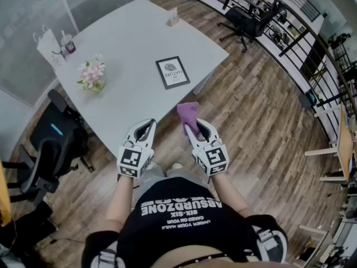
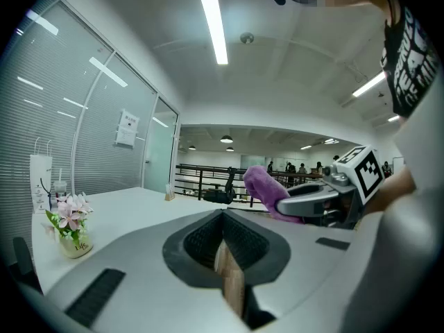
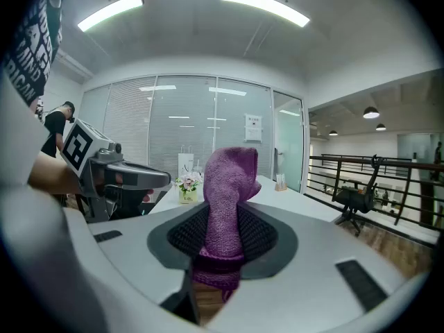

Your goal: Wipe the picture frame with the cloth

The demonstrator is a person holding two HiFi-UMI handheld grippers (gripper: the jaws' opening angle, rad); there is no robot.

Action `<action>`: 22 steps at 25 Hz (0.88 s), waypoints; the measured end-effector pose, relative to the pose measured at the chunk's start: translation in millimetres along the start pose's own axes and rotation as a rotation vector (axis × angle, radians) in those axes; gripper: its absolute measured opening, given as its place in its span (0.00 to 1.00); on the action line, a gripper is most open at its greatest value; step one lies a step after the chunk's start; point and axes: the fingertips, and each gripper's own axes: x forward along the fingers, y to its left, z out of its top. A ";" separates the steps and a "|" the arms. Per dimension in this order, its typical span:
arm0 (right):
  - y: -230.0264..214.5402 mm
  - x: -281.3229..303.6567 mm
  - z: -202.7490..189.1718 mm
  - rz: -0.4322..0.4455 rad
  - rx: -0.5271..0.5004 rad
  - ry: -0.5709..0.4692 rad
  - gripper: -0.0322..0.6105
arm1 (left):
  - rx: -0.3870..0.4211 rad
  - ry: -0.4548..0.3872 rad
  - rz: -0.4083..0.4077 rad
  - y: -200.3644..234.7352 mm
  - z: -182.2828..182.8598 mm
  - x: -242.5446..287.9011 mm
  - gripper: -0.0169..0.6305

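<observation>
- The person stood at the near corner of the white table [image 1: 128,38], with a gripper in each hand held low in front of the body
- The right gripper [image 1: 195,128] had its jaws pinched on a purple cloth [image 1: 188,113]. In the right gripper view the cloth rose from between the jaws in a bunched column, and a short end hung below them
- The left gripper [image 1: 146,125] was beside the right one and apart from it. Its jaws were pressed together with nothing between them, and only a thin slit showed in the left gripper view
- The picture frame [image 1: 172,72] lay flat and face up on the table, ahead of both grippers and well apart from the cloth. It had a dark border around a white printed sheet
- A small pot of pink flowers [image 1: 92,75] stood on the table to the left of the frame
- A white paper bag [image 1: 47,44] stood near the table's far left corner, and a little card stand [image 1: 173,18] near its far edge
- A black office chair [image 1: 53,141] stood on the wooden floor at the table's left side
</observation>
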 end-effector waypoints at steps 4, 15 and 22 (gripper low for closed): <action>-17.2 -15.2 -7.8 -0.011 0.035 0.004 0.25 | 0.007 0.005 0.006 -16.7 1.3 8.7 0.05; -49.4 -49.8 -21.6 0.020 0.083 -0.012 0.25 | -0.007 0.015 0.048 -47.4 1.9 28.9 0.05; -71.7 -68.6 -50.6 0.064 0.087 0.037 0.26 | -0.040 0.041 0.112 -63.8 -16.6 40.8 0.05</action>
